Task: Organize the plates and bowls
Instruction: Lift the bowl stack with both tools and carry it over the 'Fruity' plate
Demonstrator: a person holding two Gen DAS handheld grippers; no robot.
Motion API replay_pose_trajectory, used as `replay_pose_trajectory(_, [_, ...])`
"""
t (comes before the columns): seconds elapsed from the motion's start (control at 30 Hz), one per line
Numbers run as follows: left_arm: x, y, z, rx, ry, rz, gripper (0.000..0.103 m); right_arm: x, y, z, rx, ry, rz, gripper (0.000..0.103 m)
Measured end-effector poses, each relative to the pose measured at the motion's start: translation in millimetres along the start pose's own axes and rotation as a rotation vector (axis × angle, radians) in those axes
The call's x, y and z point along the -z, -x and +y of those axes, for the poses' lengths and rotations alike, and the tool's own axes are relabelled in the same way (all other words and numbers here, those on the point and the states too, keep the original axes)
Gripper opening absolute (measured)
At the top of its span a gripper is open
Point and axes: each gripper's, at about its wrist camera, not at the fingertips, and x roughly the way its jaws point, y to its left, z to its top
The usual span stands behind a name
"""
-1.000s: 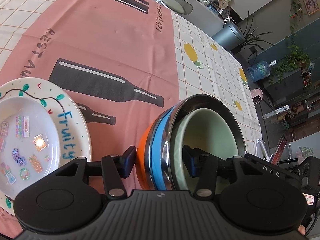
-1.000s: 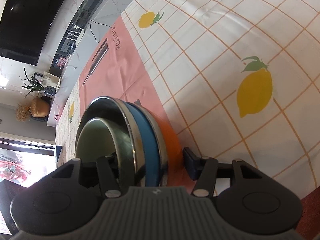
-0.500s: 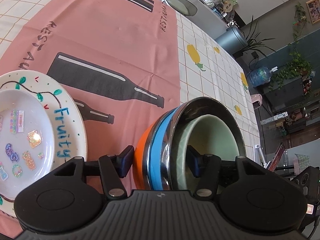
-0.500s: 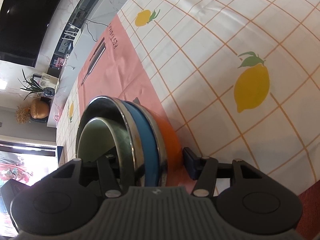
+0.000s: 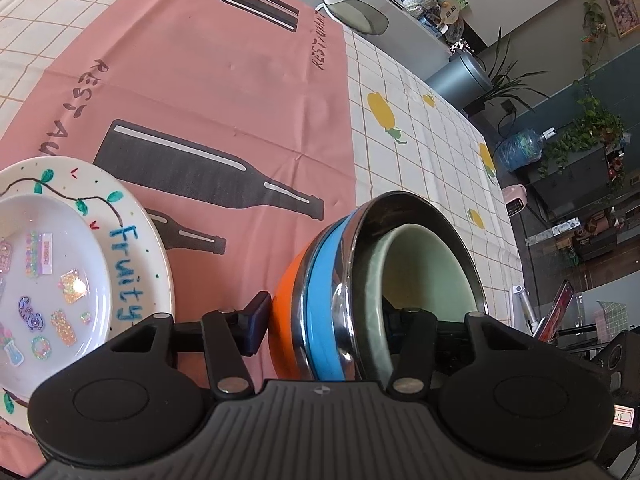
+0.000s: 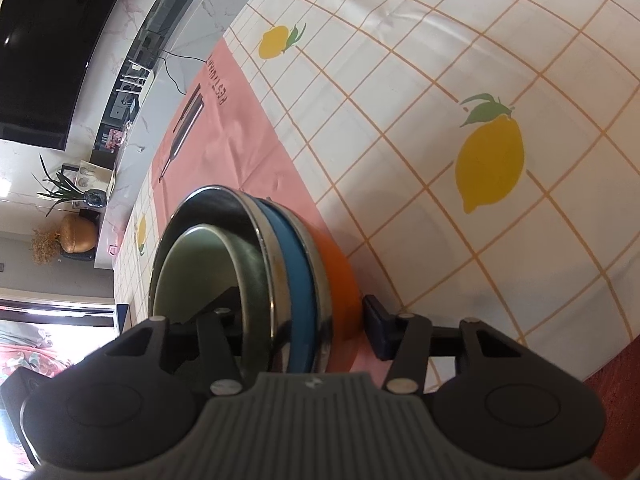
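A nested stack of bowls [image 5: 320,300] rests on the pink cloth: orange outermost, then blue, steel, and pale green [image 5: 424,268] innermost. My left gripper [image 5: 328,320] straddles the stack's near wall. Its jaws are closing, with one pad against the orange side and the other finger inside the green bowl. From the opposite side, my right gripper [image 6: 300,316] straddles the same stack [image 6: 296,272]. Its jaws are closing too, the outer pad meeting the orange bowl [image 6: 340,280]. A white "Fruity" plate [image 5: 132,240] lies to the left with a smaller stickered plate [image 5: 56,280] on it.
The pink runner [image 5: 208,80] with bottle prints lies over a lemon-checked tablecloth [image 6: 460,80]. The table's right edge [image 5: 500,184] drops toward plants and a water jug. A grey chair back [image 5: 356,12] stands at the far end.
The left jaws widened slightly, then narrowed back onto the stack. The right outer pad edged in against the orange bowl. Neither the hands nor the bowls shifted noticeably.
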Motion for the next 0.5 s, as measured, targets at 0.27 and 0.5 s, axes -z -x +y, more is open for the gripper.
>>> replay_pose_trajectory(0.27, [-1, 27, 2, 0.03, 0.002, -0.048, 0.059, 7, 13, 16, -0.015, 0.038, -0.026, 0.051])
replay_pose_trajectory(0.5, [-3, 67, 13, 0.016, 0.017, -0.117, 0.059, 19, 17, 47, -0.064, 0.104, -0.02, 0.051])
